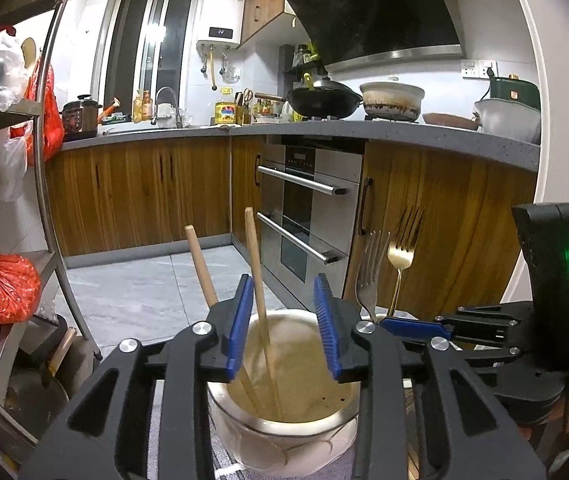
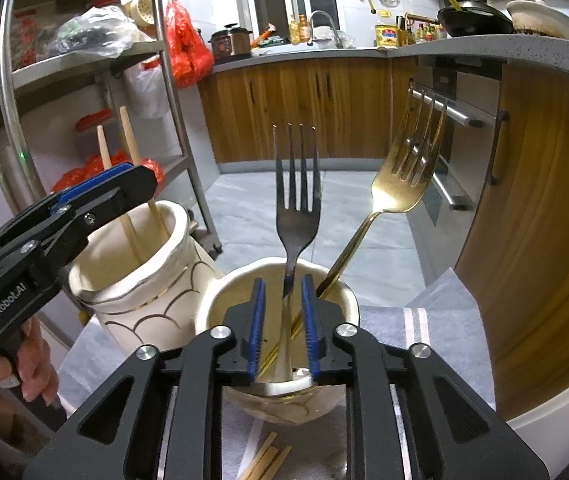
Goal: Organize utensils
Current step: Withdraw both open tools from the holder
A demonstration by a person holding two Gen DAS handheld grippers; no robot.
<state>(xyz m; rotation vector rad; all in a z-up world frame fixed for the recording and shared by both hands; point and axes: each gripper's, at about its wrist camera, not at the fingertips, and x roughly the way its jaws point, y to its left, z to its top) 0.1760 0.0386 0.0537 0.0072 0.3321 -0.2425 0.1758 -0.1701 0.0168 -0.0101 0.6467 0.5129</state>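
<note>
Left tongs [image 1: 284, 322] stand parted around a chopstick [image 1: 258, 280] in the left cup [image 1: 284, 432]; right tongs [image 2: 282, 320] parted beside the steel fork [image 2: 296, 200] in its cup [image 2: 348, 312]. Both cup bases hidden; pad contact unclear.

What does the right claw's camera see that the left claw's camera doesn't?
Only the right camera: loose chopsticks lying on the grey cloth in front of the fork cup, the gold curves on the chopstick cup, and a hand holding the left claw.

Only the left camera: the range hood and the bottom inside the chopstick cup.

Both: two cups, one with two chopsticks, one with a silver fork and a gold fork. Each open claw sits around one utensil without pinching it.
</note>
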